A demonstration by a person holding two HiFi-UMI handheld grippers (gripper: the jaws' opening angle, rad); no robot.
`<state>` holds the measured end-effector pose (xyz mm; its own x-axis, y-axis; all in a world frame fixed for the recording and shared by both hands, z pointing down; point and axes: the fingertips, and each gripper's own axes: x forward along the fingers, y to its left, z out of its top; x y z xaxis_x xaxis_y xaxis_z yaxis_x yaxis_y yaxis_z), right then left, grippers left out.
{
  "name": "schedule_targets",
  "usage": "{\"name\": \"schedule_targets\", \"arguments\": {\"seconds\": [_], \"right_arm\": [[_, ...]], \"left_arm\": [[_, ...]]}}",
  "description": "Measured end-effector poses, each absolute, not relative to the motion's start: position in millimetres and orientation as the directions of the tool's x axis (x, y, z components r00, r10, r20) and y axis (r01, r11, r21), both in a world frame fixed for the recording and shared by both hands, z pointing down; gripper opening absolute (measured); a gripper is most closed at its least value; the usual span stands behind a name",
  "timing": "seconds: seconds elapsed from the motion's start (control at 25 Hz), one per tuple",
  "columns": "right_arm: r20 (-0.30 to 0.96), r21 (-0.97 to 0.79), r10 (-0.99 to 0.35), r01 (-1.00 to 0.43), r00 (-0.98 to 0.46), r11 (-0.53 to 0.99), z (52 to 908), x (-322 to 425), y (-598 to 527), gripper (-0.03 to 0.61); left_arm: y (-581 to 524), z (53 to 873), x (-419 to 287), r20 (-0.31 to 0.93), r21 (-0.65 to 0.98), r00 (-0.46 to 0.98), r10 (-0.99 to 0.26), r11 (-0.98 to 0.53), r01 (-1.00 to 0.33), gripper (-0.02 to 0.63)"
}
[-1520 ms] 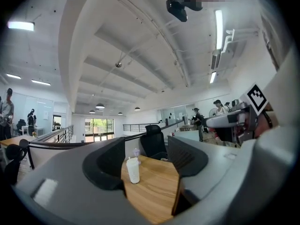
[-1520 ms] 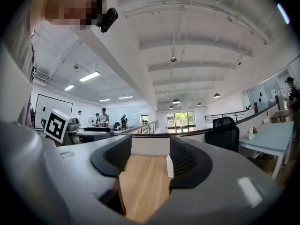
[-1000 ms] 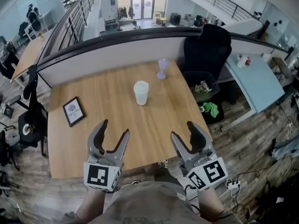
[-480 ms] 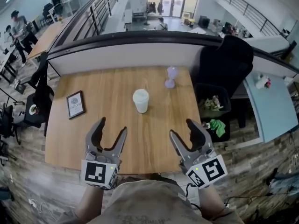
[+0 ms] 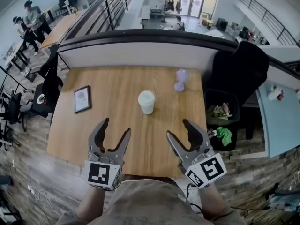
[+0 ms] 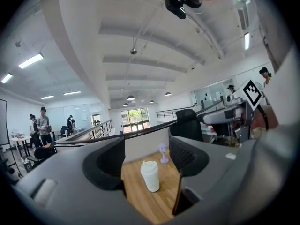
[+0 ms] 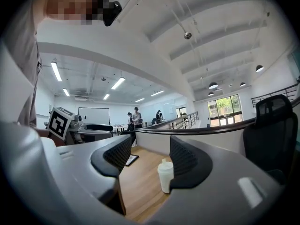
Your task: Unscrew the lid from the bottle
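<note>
A white bottle [image 5: 146, 102] with a white lid stands upright near the middle of the wooden table [image 5: 108, 144]. Both grippers hover over the table's near edge, well short of the bottle. My left gripper [image 5: 116, 128] is at the lower left; its jaws are opening and nothing is between them. My right gripper [image 5: 178, 129] is at the lower right, open and empty. In the left gripper view the bottle [image 6: 150, 176] shows far off through the gap between the jaws [image 6: 146, 146]. In the right gripper view the bottle [image 7: 165, 176] stands by the right jaw, far beyond the gripper [image 7: 150, 146].
A small framed picture [image 5: 81, 99] lies on the table's left part. A purple hourglass-shaped object [image 5: 180, 79] stands at the far right corner. A black office chair [image 5: 239, 64] and a bin [image 5: 220, 111] are to the right of the table. A railing runs behind it.
The head view has swung, so the table and bottle sit further right and lower in the picture. Both grippers stay over the near edge, apart from the bottle.
</note>
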<state>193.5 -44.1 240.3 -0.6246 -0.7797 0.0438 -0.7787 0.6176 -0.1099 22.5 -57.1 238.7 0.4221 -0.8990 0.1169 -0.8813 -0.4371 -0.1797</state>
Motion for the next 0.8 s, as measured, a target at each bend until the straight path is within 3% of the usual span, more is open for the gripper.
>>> {"name": "schedule_targets", "arguments": {"seconds": [0.44,0.8], "right_arm": [[0.095,-0.123,-0.769,-0.774,-0.632,0.621,257,175,-69,0.241],[0.139,-0.083,-0.758,-0.77,-0.637,0.632,267,151,-115,0.266]], "left_arm": [[-81,260,18,0.186,-0.138,0.445,-0.876,-0.472,-0.871,0.299],[-126,301,31,0.213,-0.136,0.559,-0.801,-0.591,-0.795,0.367]]}}
